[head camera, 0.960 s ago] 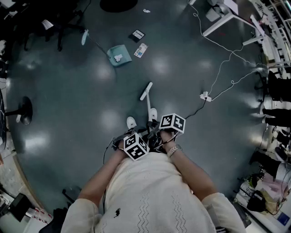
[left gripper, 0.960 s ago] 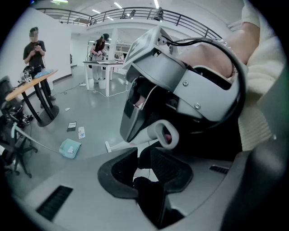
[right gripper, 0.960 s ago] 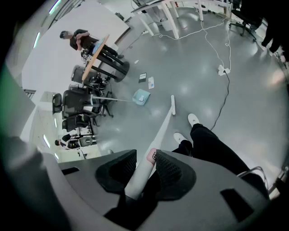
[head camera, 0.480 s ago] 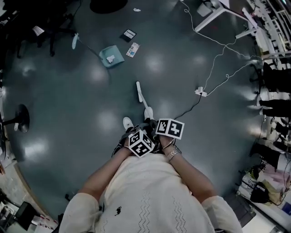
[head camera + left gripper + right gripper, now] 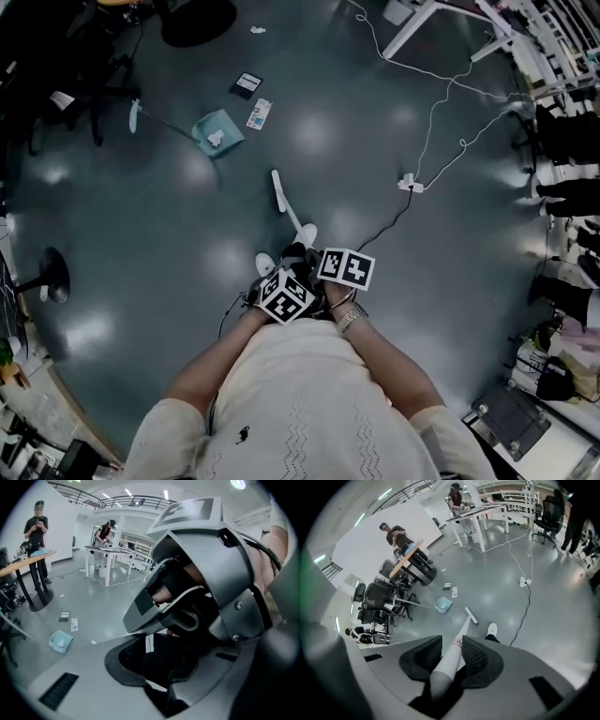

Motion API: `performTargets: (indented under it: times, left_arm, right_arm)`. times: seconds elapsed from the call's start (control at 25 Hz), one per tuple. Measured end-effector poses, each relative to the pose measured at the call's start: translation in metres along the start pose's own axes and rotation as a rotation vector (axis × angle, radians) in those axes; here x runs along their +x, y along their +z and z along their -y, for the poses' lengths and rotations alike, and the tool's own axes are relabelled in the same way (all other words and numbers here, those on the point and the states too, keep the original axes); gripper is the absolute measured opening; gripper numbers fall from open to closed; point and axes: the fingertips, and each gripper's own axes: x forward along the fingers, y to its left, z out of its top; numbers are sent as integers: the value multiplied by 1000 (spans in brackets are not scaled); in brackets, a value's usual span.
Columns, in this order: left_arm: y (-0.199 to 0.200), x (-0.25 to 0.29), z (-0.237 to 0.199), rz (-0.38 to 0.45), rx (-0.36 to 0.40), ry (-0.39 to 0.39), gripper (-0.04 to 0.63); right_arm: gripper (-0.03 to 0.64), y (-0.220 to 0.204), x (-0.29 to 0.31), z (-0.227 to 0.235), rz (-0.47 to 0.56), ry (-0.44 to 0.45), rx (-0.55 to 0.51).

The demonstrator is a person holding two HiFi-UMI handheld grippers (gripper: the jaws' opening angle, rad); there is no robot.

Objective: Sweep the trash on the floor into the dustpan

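Note:
A white-handled broom stands in front of me, its head [image 5: 277, 190] on the grey floor. In the right gripper view the broom handle [image 5: 449, 663] runs between the two pads of my right gripper [image 5: 450, 656]. Those jaws are closing, and both pads lie against it. The left gripper [image 5: 281, 279] sits close beside the right gripper [image 5: 317, 258]; its own view is filled by the right gripper's body, so its jaws stay dark. A teal dustpan [image 5: 217, 132] holding a white scrap lies farther off. Beyond it are a white packet [image 5: 260, 113], a dark card [image 5: 247, 84] and a small scrap [image 5: 257, 30].
A white cable runs to a power strip [image 5: 410, 184] on the right. White desk legs [image 5: 422, 21] stand at the top, and a round chair base [image 5: 52, 277] at the left. Office chairs [image 5: 377, 603] and several standing people show in the gripper views.
The broom head has swung leftward and now angles toward the dustpan. The left marker cube has drawn in beside the right one. The whole floor view has shifted.

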Motion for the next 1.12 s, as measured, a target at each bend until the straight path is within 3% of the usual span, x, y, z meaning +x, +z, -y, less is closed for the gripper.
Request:
performTargets:
  times: [0.28, 0.48, 0.56, 0.68, 0.88, 1.12]
  left_arm:
    - [39, 17, -36, 38, -105, -13, 61]
    - [77, 28, -56, -10, 30, 31, 61]
    - [85, 25, -70, -23, 43, 47, 61]
    - [89, 11, -103, -37, -2, 121, 61]
    - [84, -27, -174, -15, -138, 288, 61]
    - [58, -84, -276, -7, -284, 494, 61]
  right_arm:
    - [144, 53, 12, -1, -10, 31, 68]
    - [123, 100, 12, -3, -66, -22, -96]
    - [120, 119, 11, -9, -85, -28, -165]
    - [113, 146, 7, -8, -102, -18, -205]
    - [106, 193, 0, 1, -78, -14, -167]
    - [57, 245, 4, -33, -26, -36, -232]
